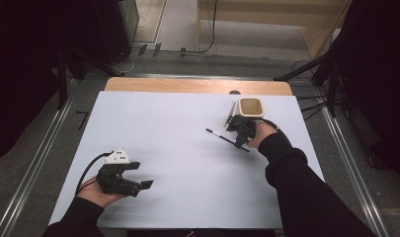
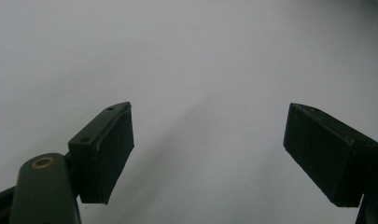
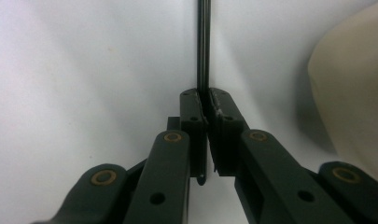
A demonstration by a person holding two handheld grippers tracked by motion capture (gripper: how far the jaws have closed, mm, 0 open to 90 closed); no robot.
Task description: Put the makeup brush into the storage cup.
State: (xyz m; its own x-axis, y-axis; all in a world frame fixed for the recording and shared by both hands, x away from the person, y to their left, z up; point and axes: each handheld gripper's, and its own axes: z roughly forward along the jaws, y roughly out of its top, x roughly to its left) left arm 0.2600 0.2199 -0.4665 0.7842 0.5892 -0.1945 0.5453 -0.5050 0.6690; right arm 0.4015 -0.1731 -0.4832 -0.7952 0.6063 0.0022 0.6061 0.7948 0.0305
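Note:
My right gripper (image 1: 235,126) sits at the far right of the white table sheet (image 1: 178,148), just in front of a beige square cup (image 1: 250,107). In the right gripper view its jaws (image 3: 204,93) are pressed together on a thin dark stick (image 3: 203,46) that runs straight ahead, with the cup (image 3: 354,93) close on the right. The stick (image 1: 232,111) shows beside the cup's left wall. A second thin black brush-like stick (image 1: 222,137) lies flat, slanting left from under that hand. Near the front left, my left gripper (image 1: 143,175) stands open, nothing between its pads (image 2: 207,126).
A wooden strip (image 1: 197,85) borders the table's far edge. Metal rails (image 1: 39,148) run along both sides on the floor, and dark stands (image 1: 331,74) sit at the far right. A cable (image 1: 89,168) trails from the left gripper.

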